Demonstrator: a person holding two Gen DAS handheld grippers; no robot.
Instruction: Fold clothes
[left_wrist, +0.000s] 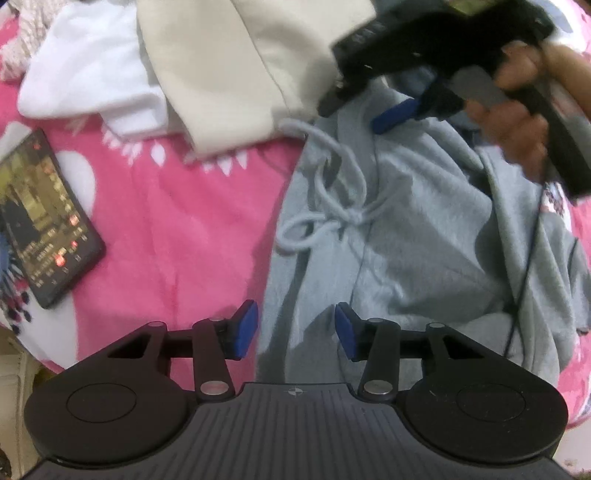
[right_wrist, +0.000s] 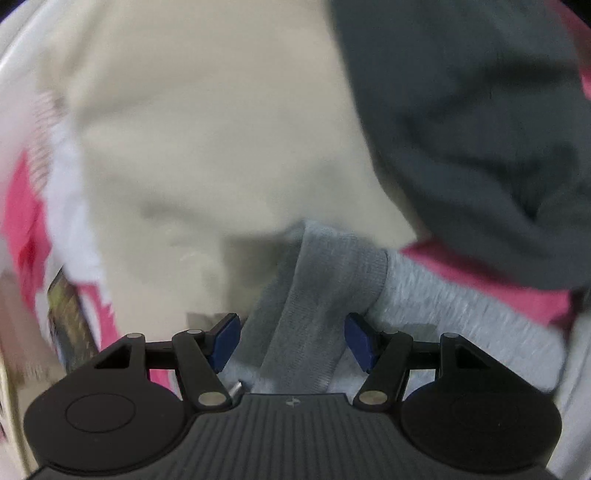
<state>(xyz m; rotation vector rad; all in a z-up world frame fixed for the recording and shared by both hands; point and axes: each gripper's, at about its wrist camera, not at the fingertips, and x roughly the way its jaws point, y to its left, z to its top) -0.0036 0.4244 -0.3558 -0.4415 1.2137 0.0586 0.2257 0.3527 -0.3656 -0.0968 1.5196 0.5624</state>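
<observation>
- A pink bed sheet (left_wrist: 177, 206) lies under everything.
- The grey pants (left_wrist: 406, 240) sit just below both grippers.
- The left gripper (left_wrist: 295, 326) is half open and holds nothing.
- The right gripper (right_wrist: 291, 341) is wide open, with the grey waistband between its pads; it should pinch the edge tight.

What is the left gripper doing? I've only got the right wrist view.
Observer: The left gripper is open over the near edge of the grey sweatpants, with nothing gripped.
Operator: Is the drawstring loose?
Observer: No, the drawstring is tied in a bow and lies on top of the fabric.
Operator: Where's my gripper on the pants?
Observer: The right gripper is over their far end, beside the cream garment.
</observation>
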